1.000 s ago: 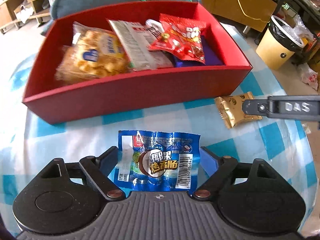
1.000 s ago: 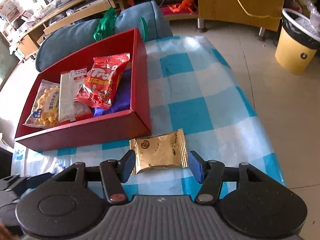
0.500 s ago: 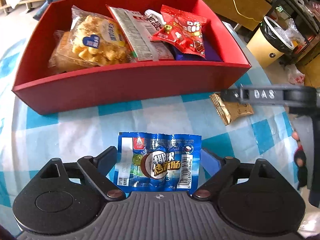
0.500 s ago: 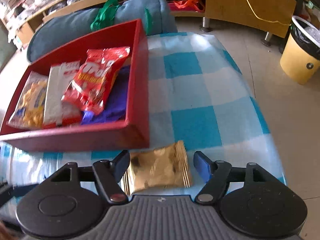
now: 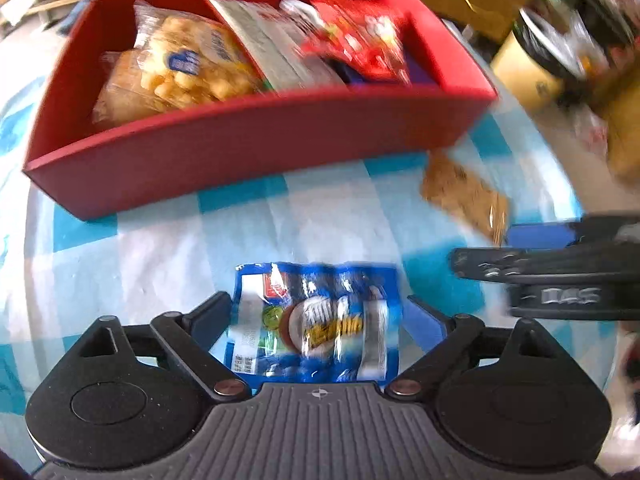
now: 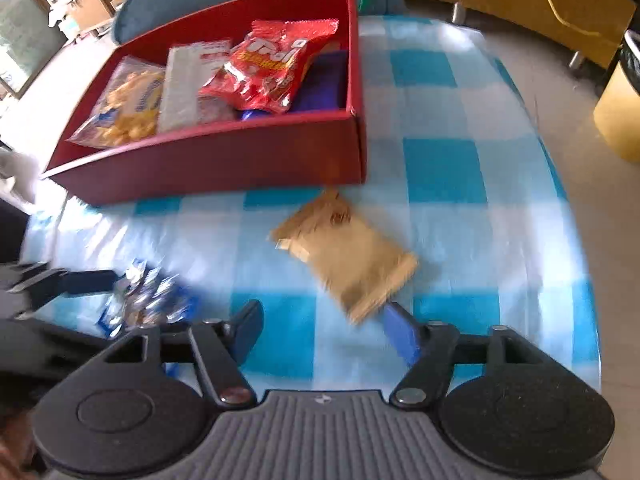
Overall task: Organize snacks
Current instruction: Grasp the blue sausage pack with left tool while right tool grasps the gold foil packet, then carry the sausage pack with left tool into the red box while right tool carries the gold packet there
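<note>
Snacks are being put away into a red cardboard box (image 5: 256, 148) that sits on a blue and white checked tablecloth (image 6: 440, 168). Four packs lie in the box already: a clear bag of yellow puffs (image 5: 176, 68), a long white pack (image 5: 272, 48), a shiny red bag (image 6: 268, 68) and something dark purple (image 6: 324, 88) under it.

Two packs are left on the cloth. A shiny blue foil pack (image 5: 316, 324) lies flat between the spread fingers of the left gripper (image 5: 320, 316). Its jaws are wide and loose, with a gap on each side, so nothing is held.

A gold foil pack (image 6: 348, 256) lies tilted near the box's front corner. The right gripper (image 6: 320, 320) hangs just behind it. Its jaws are closing, but only the pack's near corner touches the right blue pad (image 6: 400, 332); the rest is ahead of the jaws, so it is not grasped.

This looks like the pick-up step for both packs. Next, the left jaws need to squeeze the blue pack. The right gripper should move forward and turn to line up with the gold pack, then close, lift, and drop it in the box.
</note>
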A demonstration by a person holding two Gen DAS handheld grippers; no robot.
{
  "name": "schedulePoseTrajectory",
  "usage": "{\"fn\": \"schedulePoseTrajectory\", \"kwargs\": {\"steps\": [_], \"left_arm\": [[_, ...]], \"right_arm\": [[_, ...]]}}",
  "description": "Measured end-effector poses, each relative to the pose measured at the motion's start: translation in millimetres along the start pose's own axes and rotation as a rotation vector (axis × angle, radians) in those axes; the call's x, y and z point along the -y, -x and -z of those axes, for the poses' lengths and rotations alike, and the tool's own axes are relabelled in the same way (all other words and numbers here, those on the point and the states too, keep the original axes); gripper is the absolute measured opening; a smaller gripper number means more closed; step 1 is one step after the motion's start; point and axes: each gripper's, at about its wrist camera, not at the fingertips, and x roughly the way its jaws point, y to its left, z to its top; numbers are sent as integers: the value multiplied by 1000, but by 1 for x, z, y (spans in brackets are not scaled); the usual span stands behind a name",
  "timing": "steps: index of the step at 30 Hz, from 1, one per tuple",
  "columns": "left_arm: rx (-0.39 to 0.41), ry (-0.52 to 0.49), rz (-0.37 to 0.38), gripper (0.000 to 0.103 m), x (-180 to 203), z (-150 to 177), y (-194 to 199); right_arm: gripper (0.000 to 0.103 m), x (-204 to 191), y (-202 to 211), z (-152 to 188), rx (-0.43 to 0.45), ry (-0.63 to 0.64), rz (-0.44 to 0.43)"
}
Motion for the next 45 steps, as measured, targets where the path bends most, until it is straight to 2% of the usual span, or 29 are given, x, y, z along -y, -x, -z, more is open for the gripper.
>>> {"fn": "schedulePoseTrajectory", "kwargs": {"steps": [3, 5, 7, 9, 13, 16, 20, 22, 24, 25, 27, 30, 33, 35, 39, 42, 45], "left_arm": [[14, -2, -10, 94, 1, 0, 1], [20, 9, -7, 94, -1, -1, 2], [30, 8, 4, 94, -3, -1, 5], [39, -2, 4, 94, -3, -1, 7], [21, -14, 13, 94, -2, 1, 3], [2, -9, 19, 94, -2, 4, -1], [-11, 24, 11, 96, -3, 3, -4], [10, -37, 16, 95, 3, 2, -1], [21, -158, -6, 97, 14, -1, 4], [22, -186, -25, 97, 17, -2, 5], [10, -171, -56, 99, 17, -2, 4], [-3, -157, -54, 97, 19, -4, -3], [-3, -301, -36, 96, 28, -4, 1], [-7, -456, -25, 96, 35, -2, 7], [-18, -633, -55, 97, 38, 1, 7], [-75, -757, -19, 96, 44, 10, -3], [-87, -942, -38, 96, 53, 28, -10]], "right_arm": [[60, 5, 20, 0, 72, 46, 52], [60, 5, 18, -8, 93, 50, 65], [60, -4, 8, -15, 91, 120, 65], [60, -14, -6, -22, 79, 191, 105], [62, -16, -28, -31, 52, 223, 103], [44, -17, -27, -33, 58, 206, 91], [37, -22, -24, -28, 56, 199, 99], [36, -22, -23, -21, 52, 191, 96], [36, -21, -23, -20, 49, 183, 105], [36, -20, -22, -18, 50, 179, 108], [35, -18, -20, -16, 51, 173, 111], [35, -16, -17, -16, 57, 168, 107], [35, -14, -14, -16, 61, 160, 93], [34, -12, -16, -16, 51, 159, 84], [34, -14, -18, -17, 45, 166, 84], [34, -13, -18, -19, 40, 157, 75], [35, -13, -19, -19, 36, 157, 72]]}}
